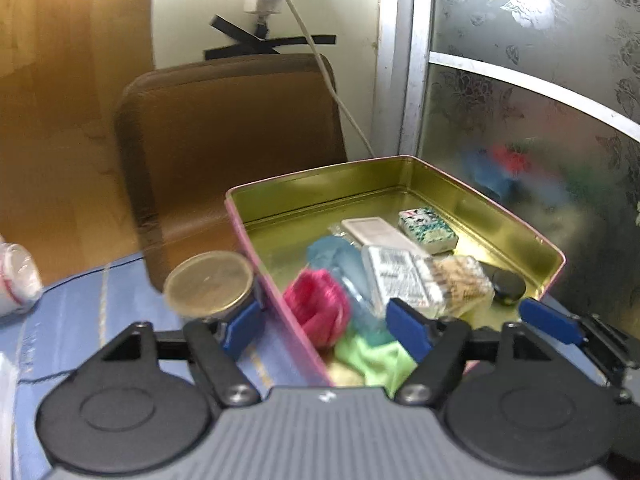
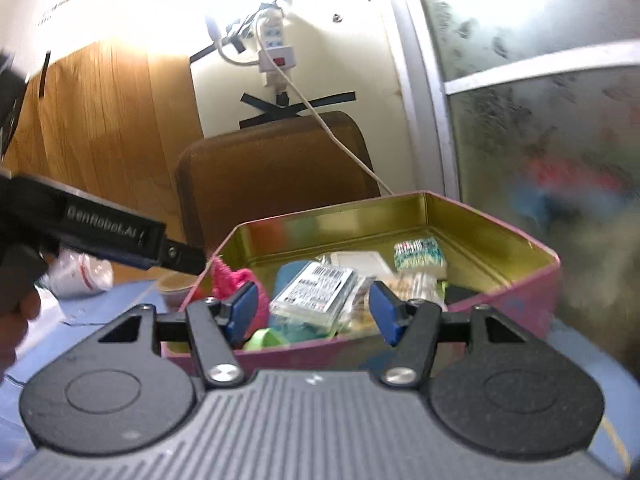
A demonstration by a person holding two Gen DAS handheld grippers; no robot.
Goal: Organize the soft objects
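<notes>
Hovering both at the pink metal tin with gold lining, left gripper and right gripper spread wide, holding nothing. Lying inside: pink yarn ball, green cloth. Risking snagging yarn, nudging the round lidded jar beside the tin.

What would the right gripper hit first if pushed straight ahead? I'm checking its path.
Probably the clear plastic barcode-labelled box, lying on the heap in the pink, gold-lined metal tin. The open right gripper points at it, though depth is unclear.

Left gripper and right gripper, jaws apart, empty.
</notes>
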